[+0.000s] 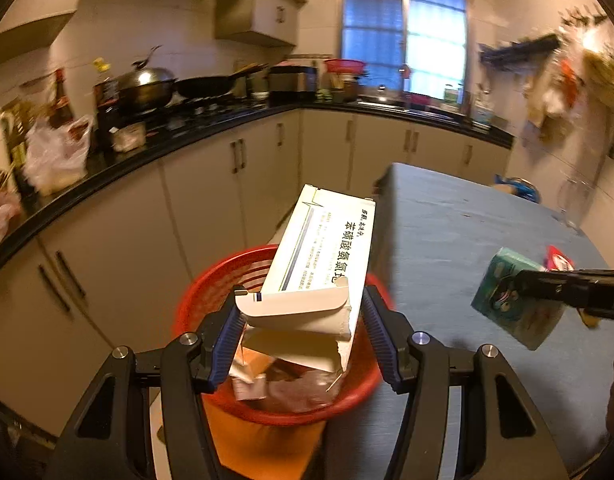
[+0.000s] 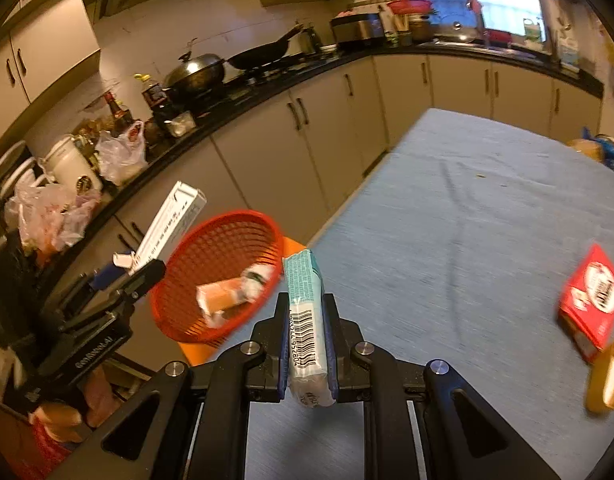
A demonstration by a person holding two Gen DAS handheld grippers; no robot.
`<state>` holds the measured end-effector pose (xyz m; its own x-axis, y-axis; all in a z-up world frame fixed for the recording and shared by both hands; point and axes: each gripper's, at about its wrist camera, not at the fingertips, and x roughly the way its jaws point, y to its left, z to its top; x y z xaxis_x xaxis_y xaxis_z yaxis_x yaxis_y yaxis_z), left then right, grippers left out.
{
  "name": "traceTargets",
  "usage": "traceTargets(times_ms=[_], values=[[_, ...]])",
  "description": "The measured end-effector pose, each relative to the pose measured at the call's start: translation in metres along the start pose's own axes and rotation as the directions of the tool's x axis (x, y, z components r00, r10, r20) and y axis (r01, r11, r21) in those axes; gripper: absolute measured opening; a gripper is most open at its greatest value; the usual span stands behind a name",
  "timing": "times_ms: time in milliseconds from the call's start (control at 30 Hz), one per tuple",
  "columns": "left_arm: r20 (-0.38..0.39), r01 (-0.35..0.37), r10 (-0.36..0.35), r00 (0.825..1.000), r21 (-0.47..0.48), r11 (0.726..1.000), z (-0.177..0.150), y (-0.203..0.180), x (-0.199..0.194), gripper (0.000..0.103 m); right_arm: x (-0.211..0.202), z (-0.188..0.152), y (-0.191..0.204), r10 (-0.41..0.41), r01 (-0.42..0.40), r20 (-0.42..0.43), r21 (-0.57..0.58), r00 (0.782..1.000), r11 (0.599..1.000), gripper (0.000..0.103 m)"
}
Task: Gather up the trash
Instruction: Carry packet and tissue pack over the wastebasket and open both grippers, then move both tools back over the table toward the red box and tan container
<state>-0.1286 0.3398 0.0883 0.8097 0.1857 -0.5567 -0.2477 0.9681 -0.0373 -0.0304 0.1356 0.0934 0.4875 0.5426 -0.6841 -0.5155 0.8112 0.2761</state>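
Note:
My left gripper (image 1: 303, 320) holds a white medicine box (image 1: 323, 252) with an open torn flap, directly above a red mesh basket (image 1: 211, 292). The left finger touches the box; the right one shows a small gap. The basket holds crumpled wrappers and shows in the right wrist view (image 2: 219, 252) left of the table edge, with the box (image 2: 167, 224) above its near rim. My right gripper (image 2: 307, 340) is shut on a teal tissue pack (image 2: 307, 320) over the blue table, right of the basket; the pack also shows in the left wrist view (image 1: 511, 300).
A red packet (image 2: 591, 300) and a yellow tape roll (image 2: 607, 376) lie on the blue tablecloth (image 2: 467, 220) at right. The basket sits on an orange stool (image 1: 259, 440). A black counter (image 1: 147, 152) with pots, bottles and bags runs along the left and back.

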Motion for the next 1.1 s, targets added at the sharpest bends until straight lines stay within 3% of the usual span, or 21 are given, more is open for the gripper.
traceTargets(times_ms=[167,367,633,933,1100], values=[[-0.030,-0.030,0.028,0.999,-0.054,0.998,-0.004,0.031,0.012,0.057,0.024,0.016,0.019,0.060,-0.059,-0.020,0.014,0.998,0.998,0.016],[-0.082,-0.048,0.042,0.996,-0.073,0.996,-0.010,0.041,0.037,0.057,0.059,0.033,0.038,0.134,-0.131,-0.044,0.053,0.990,0.990,0.016],[-0.131,-0.047,0.035,0.991,-0.095,0.994,-0.021,0.047,0.062,0.058,0.102,0.038,0.046,0.137,-0.130,-0.086,0.088,0.987,0.988,0.016],[-0.149,-0.035,0.018,0.989,-0.117,0.992,-0.025,0.055,0.071,0.058,0.124,0.037,0.047,0.120,-0.109,-0.116,0.098,0.986,0.989,0.019],[-0.149,-0.029,0.011,0.989,-0.122,0.992,-0.025,0.058,0.070,0.058,0.123,0.037,0.048,0.115,-0.105,-0.114,0.088,0.987,0.991,0.033]])
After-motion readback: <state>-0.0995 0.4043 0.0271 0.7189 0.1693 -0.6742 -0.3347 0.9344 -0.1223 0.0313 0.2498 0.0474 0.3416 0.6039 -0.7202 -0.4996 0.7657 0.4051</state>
